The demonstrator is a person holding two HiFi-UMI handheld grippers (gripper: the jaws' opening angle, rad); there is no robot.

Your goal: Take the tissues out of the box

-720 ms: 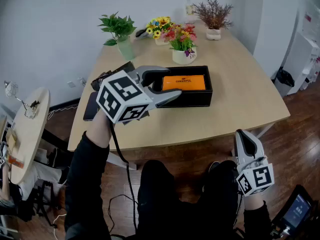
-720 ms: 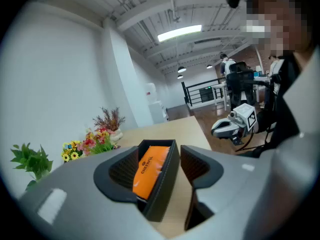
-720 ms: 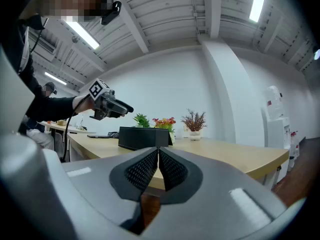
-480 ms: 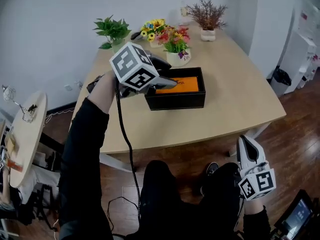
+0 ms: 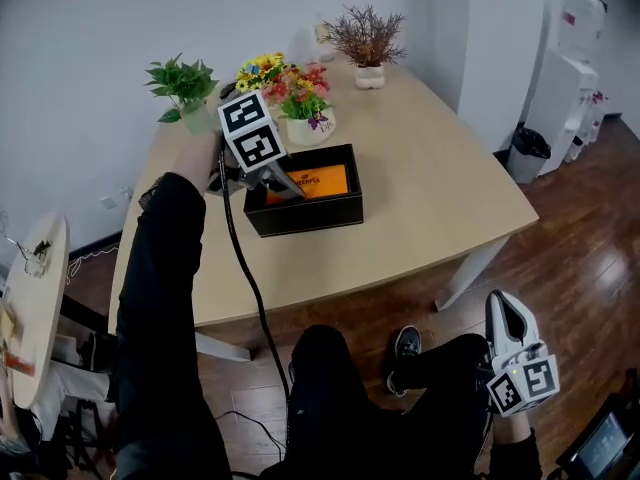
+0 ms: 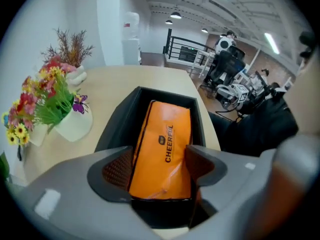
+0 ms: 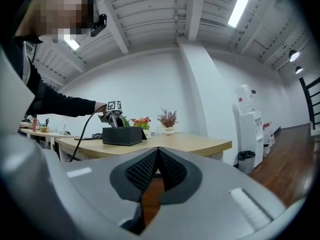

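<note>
Left gripper: gone from the table's near edge out over the box, jaws spread wide astride the near end of the tissue pack, which lies flat inside, unclamped. Right gripper: still low by the knee, jaws closed, empty. Box: flower pot close behind, bare table right and front.

An orange tissue pack lies flat, filling the open black box on the table's left half.
</note>
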